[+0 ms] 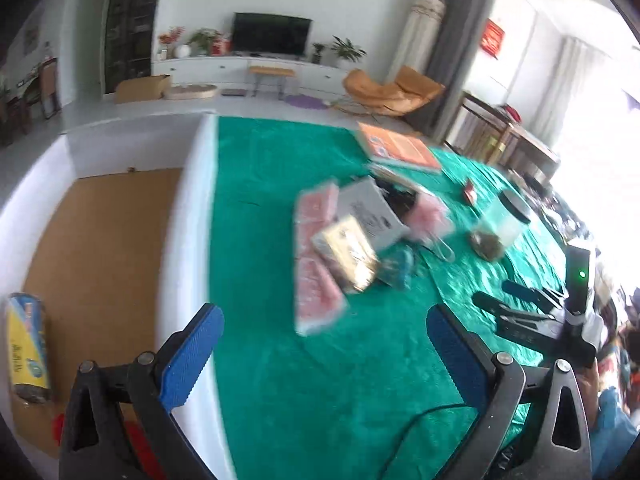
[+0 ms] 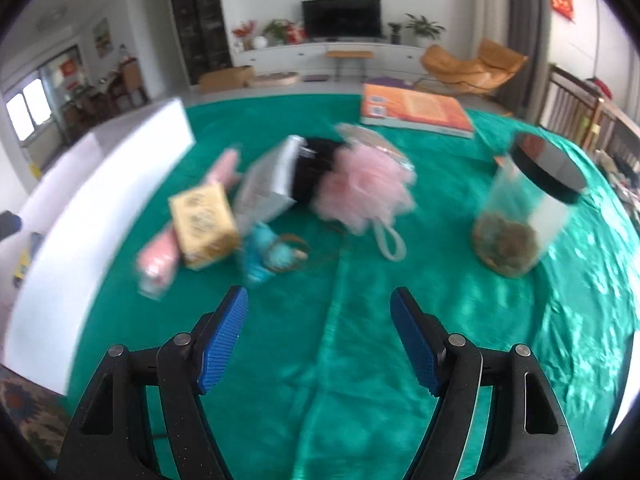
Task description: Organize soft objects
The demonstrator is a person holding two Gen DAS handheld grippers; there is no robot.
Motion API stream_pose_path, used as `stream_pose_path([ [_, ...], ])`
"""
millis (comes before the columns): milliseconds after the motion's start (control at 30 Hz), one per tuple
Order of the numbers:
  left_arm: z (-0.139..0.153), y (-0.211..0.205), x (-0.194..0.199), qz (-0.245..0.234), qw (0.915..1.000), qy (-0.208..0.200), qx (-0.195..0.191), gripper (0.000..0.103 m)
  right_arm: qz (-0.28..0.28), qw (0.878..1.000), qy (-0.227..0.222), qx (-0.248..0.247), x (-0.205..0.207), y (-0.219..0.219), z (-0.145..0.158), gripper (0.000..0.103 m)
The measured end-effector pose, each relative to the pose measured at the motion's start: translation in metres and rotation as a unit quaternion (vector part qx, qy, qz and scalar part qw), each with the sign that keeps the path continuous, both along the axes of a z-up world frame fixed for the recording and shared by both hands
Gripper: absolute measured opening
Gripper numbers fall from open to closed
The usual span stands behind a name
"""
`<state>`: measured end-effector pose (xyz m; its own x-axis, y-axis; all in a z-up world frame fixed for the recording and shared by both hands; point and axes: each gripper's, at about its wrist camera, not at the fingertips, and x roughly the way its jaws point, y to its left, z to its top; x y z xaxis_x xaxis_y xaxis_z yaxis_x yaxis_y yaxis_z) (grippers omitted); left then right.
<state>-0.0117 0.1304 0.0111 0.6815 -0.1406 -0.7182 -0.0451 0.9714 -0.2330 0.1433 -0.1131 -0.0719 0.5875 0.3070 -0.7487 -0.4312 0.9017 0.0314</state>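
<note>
1. The right tool (image 2: pixel 319 340) hangs above the green cloth (image 2: pixel 360 360), its blue pads (image 2: pixel 222 344) spread wide with nothing between them.
2. The left tool (image 1: pixel 324 354) is likewise wide open and empty, its blue pads (image 1: pixel 192 356) over the near edge of the green cloth (image 1: pixel 280 400), beside the white box (image 1: pixel 188 240).
3. The right tool also shows in the left wrist view, at the right edge, over the cloth.
4. Just ahead of the right tool lies a small teal object (image 2: pixel 264 256), blurred, touching a thin brown ring.
5. Left of it sits a yellow packet (image 2: pixel 204 226), resting on a long pink pack (image 2: pixel 160 256) that lies on the cloth near the white box (image 2: pixel 100 208).
6. Behind these, a grey carton (image 2: pixel 268 184) lies tilted against a black item (image 2: pixel 316 168).
7. The pink bath pouf (image 2: pixel 364 192) lies in the middle of the desk, right of the black item, with its white loop (image 2: pixel 388 242) trailing toward the tool.
8. To the right, apart from the pile, stands a tilted clear jar (image 2: pixel 520 216) with a black lid (image 2: pixel 548 164) and brownish contents at its bottom.
9. At the far side of the cloth lies an orange book (image 2: pixel 416 110).
10. In the left wrist view the white box has a brown cardboard floor (image 1: pixel 100 248), and a yellow and blue roll (image 1: pixel 26 348) lies in its near corner.
</note>
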Motion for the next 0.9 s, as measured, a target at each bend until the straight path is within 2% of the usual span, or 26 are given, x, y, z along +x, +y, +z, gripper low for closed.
stream_pose_path([
  [67, -0.021, -0.038, 0.019, -0.034, 0.9992, 0.021, 0.007, 0.101, -0.037, 0.999, 0.006, -0.022, 0.003, -0.033, -0.014, 0.077],
  [167, -0.058, -0.075, 0.044, -0.057, 0.9965, 0.056, 0.025, 0.101, -0.074, 0.997, 0.009, -0.019, 0.003, -0.066, -0.026, 0.077],
  [267, -0.080, -0.087, 0.062, -0.055, 0.9947, 0.067, 0.055, 0.101, -0.089, 0.996, 0.019, 0.010, 0.006, -0.081, -0.022, 0.077],
  [400, -0.097, -0.087, 0.071, -0.052, 0.9929, 0.073, 0.077, 0.101, -0.093, 0.995, 0.025, 0.008, 0.010, -0.087, -0.024, 0.077],
  [467, -0.098, -0.087, 0.069, -0.052, 0.9933, 0.061, 0.083, 0.101, -0.094, 0.995, 0.036, 0.001, 0.003, -0.083, -0.027, 0.077],
  [567, -0.102, -0.091, 0.068, -0.059, 0.9918, 0.055, 0.099, 0.103, -0.094, 0.995, 0.031, -0.012, 0.003, -0.079, -0.027, 0.078],
  [667, -0.103, -0.091, 0.067, -0.063, 0.9903, 0.056, 0.110, 0.103, -0.090, 0.995, 0.026, -0.024, 0.001, -0.075, -0.030, 0.083],
  [900, -0.103, -0.091, 0.067, -0.062, 0.9904, 0.056, 0.110, 0.103, -0.099, 0.995, 0.025, -0.021, 0.000, -0.077, -0.031, 0.088],
])
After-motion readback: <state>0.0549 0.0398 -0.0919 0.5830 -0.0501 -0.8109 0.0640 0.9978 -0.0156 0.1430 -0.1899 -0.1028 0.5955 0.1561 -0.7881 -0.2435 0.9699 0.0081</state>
